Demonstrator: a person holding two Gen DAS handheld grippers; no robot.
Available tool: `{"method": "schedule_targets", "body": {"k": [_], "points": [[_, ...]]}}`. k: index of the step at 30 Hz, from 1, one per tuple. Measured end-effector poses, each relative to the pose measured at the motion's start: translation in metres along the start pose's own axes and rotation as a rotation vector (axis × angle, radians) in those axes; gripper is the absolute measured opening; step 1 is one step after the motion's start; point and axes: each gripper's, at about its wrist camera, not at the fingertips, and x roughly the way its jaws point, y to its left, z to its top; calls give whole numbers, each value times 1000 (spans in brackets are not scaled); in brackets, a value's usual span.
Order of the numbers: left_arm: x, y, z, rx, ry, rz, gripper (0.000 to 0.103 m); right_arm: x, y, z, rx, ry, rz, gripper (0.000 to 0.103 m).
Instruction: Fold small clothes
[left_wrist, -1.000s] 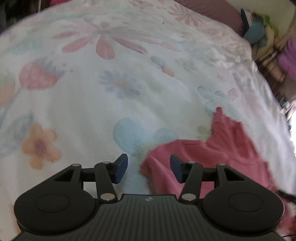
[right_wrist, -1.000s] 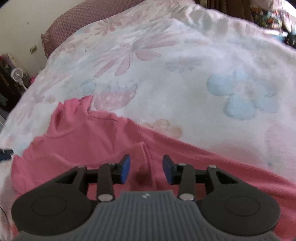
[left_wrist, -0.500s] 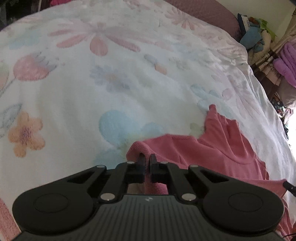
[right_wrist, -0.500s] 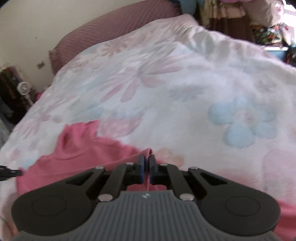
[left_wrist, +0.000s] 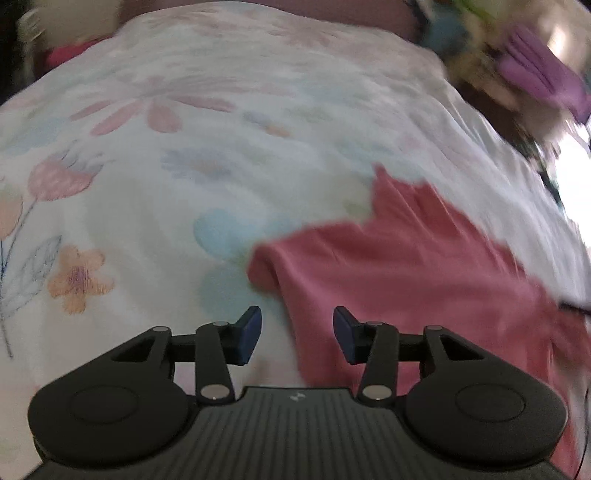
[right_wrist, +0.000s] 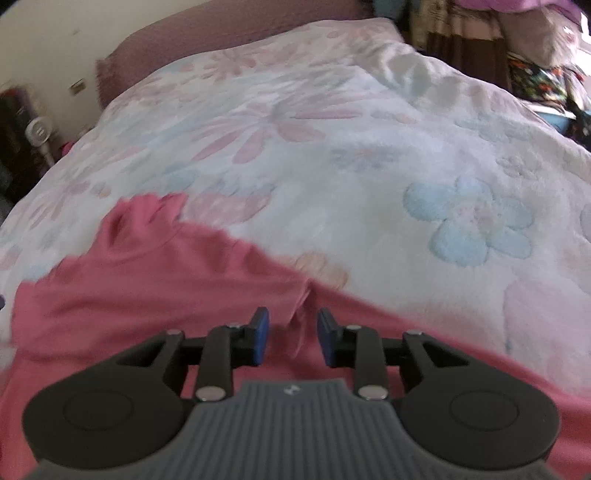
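Left gripper (left_wrist: 297, 336) sits low centre, jaws just opened about halfway, gripping nothing; the pink garment's (left_wrist: 424, 266) edge lies between and beyond them, spreading right over the floral blanket (left_wrist: 184, 166). Blurry purple clutter (left_wrist: 535, 77) upper right. Right gripper (right_wrist: 293, 338) has just parted too, a pink fold standing loose between its pads.
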Motion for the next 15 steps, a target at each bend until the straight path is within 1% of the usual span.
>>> {"method": "schedule_targets", "body": {"k": [1,2,5,6,8,10,12,13,14,15], "points": [[-1,-3,-7,29,20,-3,42,-6,4,-5,-10,5,14,26],[-2,-5,-14,53,40,-4,38,-13,9,-12,-20,11,27,26],[1,-4,-33,72,85,-18,38,-27,19,-27,-30,26,37,26],[3,-5,-36,68,86,-13,38,-30,21,-32,-31,28,42,26],[7,-6,-39,45,65,-25,38,-32,27,-39,-35,31,50,26],[15,-7,-39,6,49,-55,39,-33,31,-46,-33,39,55,26],[26,-6,-37,-36,41,-57,39,-31,33,-51,-24,45,39,26],[32,-4,-36,-63,49,-49,35,-31,35,-53,-23,48,30,26],[37,-2,-35,-86,55,-60,17,-31,36,-54,-24,52,22,26],[38,0,-35,-103,55,-73,6,-31,37,-55,-27,54,20,26]]}}
